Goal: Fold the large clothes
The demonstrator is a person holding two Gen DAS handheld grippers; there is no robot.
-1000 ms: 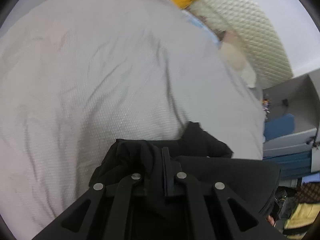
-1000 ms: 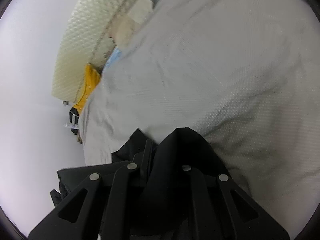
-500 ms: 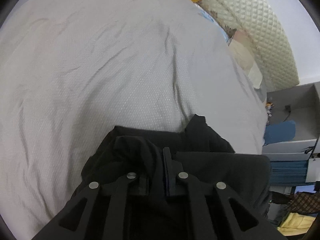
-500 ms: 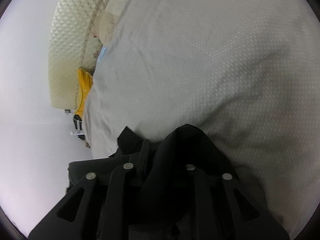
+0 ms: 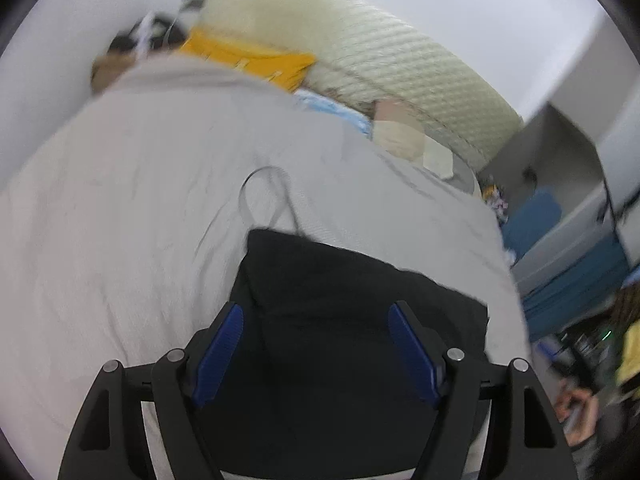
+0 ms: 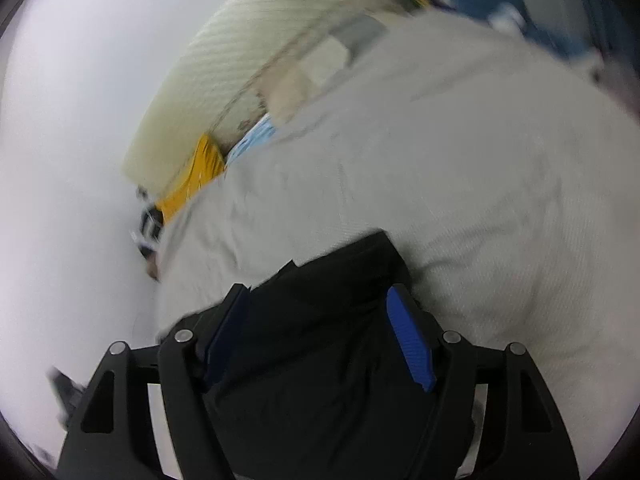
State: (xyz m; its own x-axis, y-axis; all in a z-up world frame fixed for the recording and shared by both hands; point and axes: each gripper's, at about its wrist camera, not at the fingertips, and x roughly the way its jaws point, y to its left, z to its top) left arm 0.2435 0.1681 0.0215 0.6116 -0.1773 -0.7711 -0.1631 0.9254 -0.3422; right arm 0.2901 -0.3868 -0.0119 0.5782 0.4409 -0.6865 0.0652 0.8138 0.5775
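Observation:
A black garment [image 5: 340, 304] lies folded on the grey bedsheet [image 5: 132, 200], its far edge roughly straight. My left gripper [image 5: 316, 340] is open above it, blue pads [image 5: 218, 350] spread wide, holding nothing. In the right wrist view the same black garment [image 6: 328, 320] lies below my right gripper [image 6: 320, 332], which is also open, with blue pads [image 6: 412, 344] apart and the cloth free between them. Both views are motion-blurred.
A quilted cream headboard [image 5: 380, 68] runs along the far side of the bed. A yellow cloth [image 5: 244, 60], a light blue item [image 5: 336, 110] and a beige pillow [image 5: 404, 136] lie by it. Grey and blue shelving [image 5: 560, 216] stands to the right.
Both grippers were shut on the black garment; now both have opened and let it go. Both have pulled back and tilted up, and the garment lies flatter on the bed.

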